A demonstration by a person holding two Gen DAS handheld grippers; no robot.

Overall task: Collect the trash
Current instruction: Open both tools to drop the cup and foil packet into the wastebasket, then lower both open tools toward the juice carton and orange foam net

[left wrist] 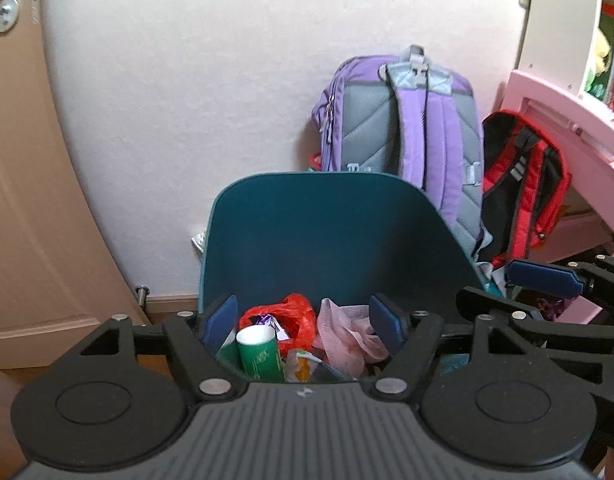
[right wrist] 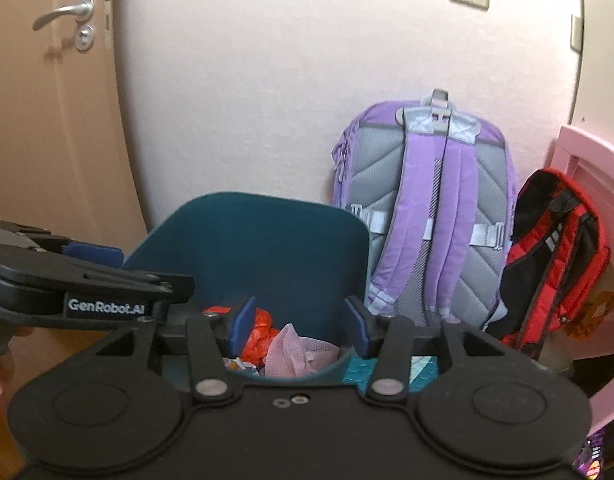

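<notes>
A teal trash bin (left wrist: 327, 232) stands against the wall; it also shows in the right wrist view (right wrist: 259, 252). Inside lie a red plastic bag (left wrist: 295, 312), a green and white paper cup (left wrist: 259, 354), a pink net cloth (left wrist: 343, 340) and small wrappers. My left gripper (left wrist: 303, 322) is open and empty just above the bin's near rim. My right gripper (right wrist: 301, 322) is open and empty over the bin, above the pink cloth (right wrist: 295, 352) and red bag (right wrist: 261, 334). Each gripper shows from the side in the other's view, the right one (left wrist: 547, 280) and the left one (right wrist: 87, 280).
A purple and grey backpack (left wrist: 411, 120) leans on the wall behind the bin, a red and black backpack (left wrist: 523, 184) beside it. Pink furniture (left wrist: 567, 128) stands at the right. A wooden door (left wrist: 23, 200) is at the left, with a doorstop (left wrist: 142, 294) by the skirting.
</notes>
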